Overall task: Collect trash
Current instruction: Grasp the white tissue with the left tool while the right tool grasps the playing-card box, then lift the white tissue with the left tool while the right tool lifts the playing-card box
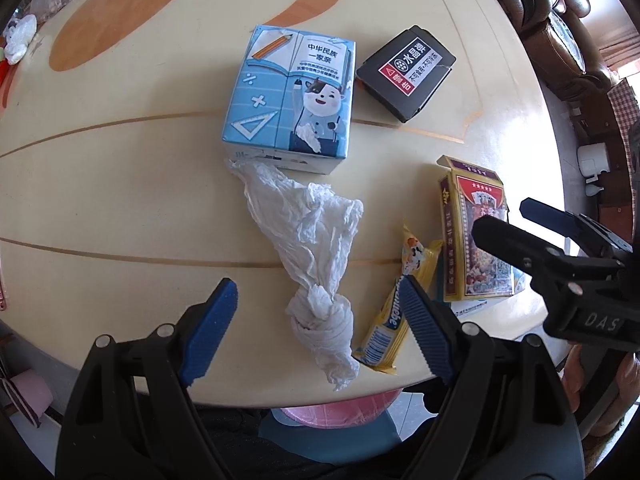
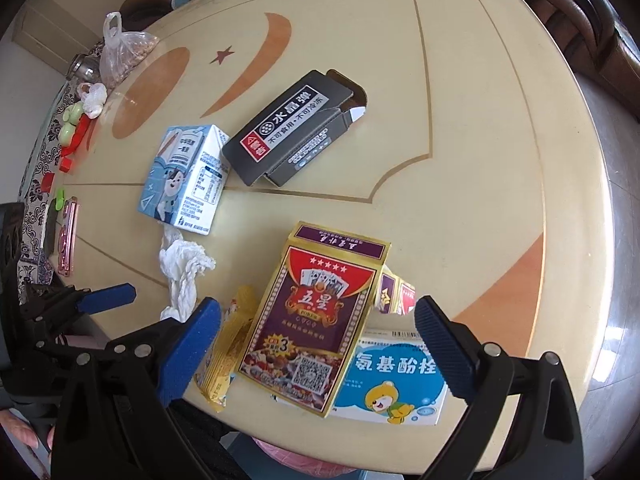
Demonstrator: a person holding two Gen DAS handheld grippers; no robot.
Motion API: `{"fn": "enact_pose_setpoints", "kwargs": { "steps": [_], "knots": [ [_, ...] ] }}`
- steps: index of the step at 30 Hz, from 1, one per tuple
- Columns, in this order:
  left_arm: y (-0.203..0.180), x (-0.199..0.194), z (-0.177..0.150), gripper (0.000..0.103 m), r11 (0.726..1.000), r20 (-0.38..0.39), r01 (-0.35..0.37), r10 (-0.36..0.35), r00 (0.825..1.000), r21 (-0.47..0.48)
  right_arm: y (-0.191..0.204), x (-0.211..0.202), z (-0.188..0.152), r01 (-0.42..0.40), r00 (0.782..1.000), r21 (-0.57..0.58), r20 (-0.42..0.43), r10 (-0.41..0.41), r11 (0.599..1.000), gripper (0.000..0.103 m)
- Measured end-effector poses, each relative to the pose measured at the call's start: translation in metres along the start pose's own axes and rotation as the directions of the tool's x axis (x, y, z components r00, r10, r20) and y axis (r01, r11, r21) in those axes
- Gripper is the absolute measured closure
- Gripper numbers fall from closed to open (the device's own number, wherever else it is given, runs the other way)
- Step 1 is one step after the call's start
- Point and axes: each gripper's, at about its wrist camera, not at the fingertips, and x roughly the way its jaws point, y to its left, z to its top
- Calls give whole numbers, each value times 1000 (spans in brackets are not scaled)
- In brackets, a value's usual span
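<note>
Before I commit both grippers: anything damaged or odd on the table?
Nothing spilled. The dark box lies with its end flap open, the playing-card box rests askew on a medicine box, and the tissue is twisted.

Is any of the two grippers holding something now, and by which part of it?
Nothing is held. The left gripper stands open around the tissue, and the right gripper stands open around the card box.

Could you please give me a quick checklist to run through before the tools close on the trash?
1. Left tool open: ok.
2. Twisted tissue between its fingers: ok.
3. Right tool open: ok.
4. Card box between its fingers: ok.
5. Yellow wrapper clear of the left tool's finger: not ok, the finger overlaps it.
6. Pink bin below the table edge ready: cannot tell.
</note>
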Motion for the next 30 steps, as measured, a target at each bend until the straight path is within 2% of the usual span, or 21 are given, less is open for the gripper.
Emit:
{"fn": "enact_pose_setpoints", "kwargs": {
  "steps": [5, 7, 10, 15, 17, 19, 20, 21, 22, 25, 26, 28, 30],
  "knots": [
    [4, 8, 0, 23, 999, 1, 26, -26, 1000, -31, -7, 20, 13, -7, 999, 45, -48, 9, 999, 8],
    [6, 12, 1, 32, 998, -5, 38, -38, 999, -41, -6, 27, 17, 2, 998, 41, -65, 0, 999, 8],
    [10, 20, -1, 37, 996, -25, 64, -66, 998, -69, -3, 33, 22, 14, 997, 39, -76, -11, 999, 12],
    [8, 23, -2, 37, 994, -22, 72, -74, 997, -79, 11, 39, 25, 112, 989, -20, -93, -114, 993, 17],
    [6, 23, -4, 38, 995, -18, 66, -67, 998, -77, 17, 41, 24, 165, 981, -47, -92, -168, 985, 23],
    [3, 23, -4, 40, 995, -17, 56, -57, 998, -80, 23, 41, 23, 200, 976, -63, -79, -205, 978, 34],
    [2, 22, -4, 44, 996, -15, 44, -45, 999, -78, 25, 40, 23, 210, 974, -65, -74, -214, 976, 38],
    [1, 21, -4, 53, 997, -14, 29, -30, 999, -73, 26, 39, 23, 208, 974, -66, -76, -212, 976, 42],
    [2, 21, -4, 56, 997, -16, 24, -25, 1000, -74, 26, 40, 23, 179, 979, -60, -90, -183, 982, 42],
    [1, 22, -5, 76, 995, -44, 66, -69, 997, -75, 28, 36, 21, 166, 981, -52, -89, -171, 985, 43],
    [-2, 23, -5, 77, 995, -46, 67, -71, 996, -71, 28, 33, 20, 162, 983, -53, -78, -166, 985, 44],
    [-2, 20, -7, 87, 997, -34, 56, -58, 998, -60, 25, 24, 17, 133, 989, -42, -58, -135, 990, 44],
    [0, 18, -10, 88, 996, -31, 63, -65, 997, -62, 25, 16, 16, 109, 993, -34, -45, -111, 993, 44]
  ]
}}
